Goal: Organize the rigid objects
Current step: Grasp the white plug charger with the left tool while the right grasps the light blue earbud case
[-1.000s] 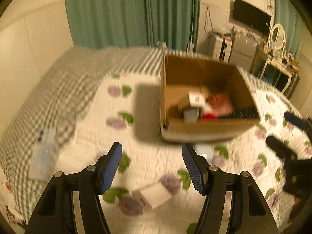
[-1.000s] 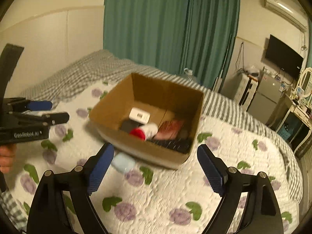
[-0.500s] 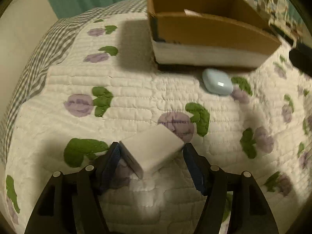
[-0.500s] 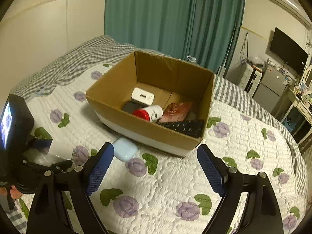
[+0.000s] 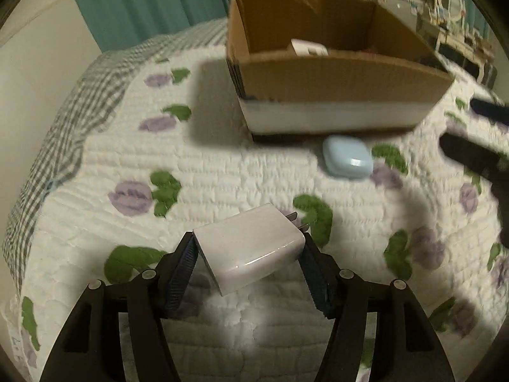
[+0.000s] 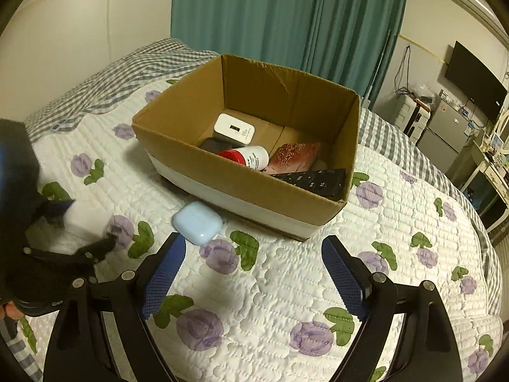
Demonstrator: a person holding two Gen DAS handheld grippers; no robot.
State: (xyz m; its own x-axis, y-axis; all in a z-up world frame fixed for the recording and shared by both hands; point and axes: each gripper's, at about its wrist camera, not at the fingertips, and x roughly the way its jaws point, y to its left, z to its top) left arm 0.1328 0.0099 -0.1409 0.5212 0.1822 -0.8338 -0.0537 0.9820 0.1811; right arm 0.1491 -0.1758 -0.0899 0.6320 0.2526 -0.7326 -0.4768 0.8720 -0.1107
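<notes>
My left gripper (image 5: 249,265) is shut on a white plug-in charger (image 5: 251,248), held just above the quilt; its prongs point toward the box. The charger also shows at the left of the right wrist view (image 6: 81,218). A cardboard box (image 6: 248,187) stands ahead on the bed and holds a white box, a red-capped bottle, a reddish packet and a black remote (image 6: 313,180). A light blue earbud case (image 6: 197,222) lies on the quilt against the box's near side; it also shows in the left wrist view (image 5: 348,160). My right gripper (image 6: 254,277) is open and empty, just short of the case.
The bed has a white quilt with purple flowers (image 6: 286,286) and a grey checked blanket (image 6: 105,86) at its far edge. Green curtains (image 6: 286,16) hang behind. A desk, TV and small fridge (image 6: 445,127) stand at the right.
My left gripper dropped to the quilt, closed on the white charger and lifted it slightly. My right gripper moved closer to the blue case and the box.
</notes>
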